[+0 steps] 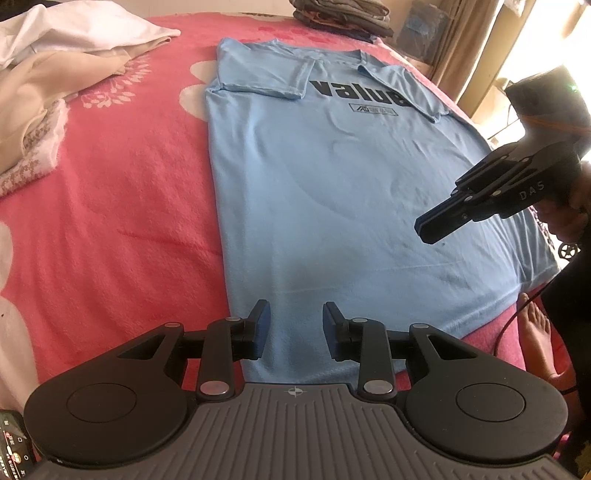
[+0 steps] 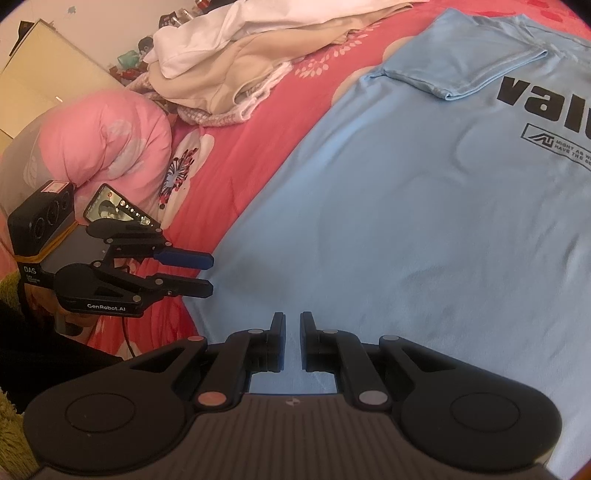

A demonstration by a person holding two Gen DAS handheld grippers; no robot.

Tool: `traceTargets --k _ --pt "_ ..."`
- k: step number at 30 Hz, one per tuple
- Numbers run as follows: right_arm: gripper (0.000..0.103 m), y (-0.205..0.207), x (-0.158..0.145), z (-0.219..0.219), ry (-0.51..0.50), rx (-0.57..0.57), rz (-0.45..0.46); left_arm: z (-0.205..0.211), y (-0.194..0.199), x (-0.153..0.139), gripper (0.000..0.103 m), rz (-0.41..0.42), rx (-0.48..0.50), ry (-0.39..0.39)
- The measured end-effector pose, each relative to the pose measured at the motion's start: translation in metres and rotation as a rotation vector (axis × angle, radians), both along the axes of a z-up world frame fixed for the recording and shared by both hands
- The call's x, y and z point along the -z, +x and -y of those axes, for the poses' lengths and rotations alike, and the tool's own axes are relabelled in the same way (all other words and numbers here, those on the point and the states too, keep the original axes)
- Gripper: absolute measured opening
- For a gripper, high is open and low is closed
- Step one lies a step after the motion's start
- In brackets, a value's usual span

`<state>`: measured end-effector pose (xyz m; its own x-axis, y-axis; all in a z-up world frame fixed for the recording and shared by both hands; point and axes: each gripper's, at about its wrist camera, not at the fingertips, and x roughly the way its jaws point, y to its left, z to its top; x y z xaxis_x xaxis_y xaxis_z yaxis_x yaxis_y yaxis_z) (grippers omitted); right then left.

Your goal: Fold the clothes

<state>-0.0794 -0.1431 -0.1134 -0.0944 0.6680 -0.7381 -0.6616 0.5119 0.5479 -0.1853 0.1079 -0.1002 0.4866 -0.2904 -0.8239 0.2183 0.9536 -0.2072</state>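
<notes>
A light blue T-shirt [image 1: 332, 177] with black "value" print lies flat on the red bed, both sleeves folded inward; it also shows in the right wrist view [image 2: 406, 206]. My left gripper [image 1: 295, 328] is open and empty, hovering over the shirt's hem near its left corner; it also appears in the right wrist view [image 2: 210, 273]. My right gripper [image 2: 293, 339] hovers above the shirt's lower part with a narrow gap between its fingers, holding nothing. In the left wrist view the right gripper [image 1: 428, 225] floats over the shirt's right side.
A pile of white and cream clothes [image 1: 55, 74] lies at the bed's far left. Folded dark clothes [image 1: 343, 14] sit at the far edge. A pink quilt [image 2: 92, 147] and a phone [image 2: 118, 210] are at the left. A bare foot [image 1: 535, 328] is beside the bed.
</notes>
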Motion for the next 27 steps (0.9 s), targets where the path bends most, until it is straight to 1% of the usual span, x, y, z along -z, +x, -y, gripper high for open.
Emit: traceTargets --k 27 --pt "0.008 -0.0057 0.0005 -0.0018 -0.011 -0.018 -0.002 0.0006 -0.0005 0.0029 0.031 -0.007 -0.005 0.011"
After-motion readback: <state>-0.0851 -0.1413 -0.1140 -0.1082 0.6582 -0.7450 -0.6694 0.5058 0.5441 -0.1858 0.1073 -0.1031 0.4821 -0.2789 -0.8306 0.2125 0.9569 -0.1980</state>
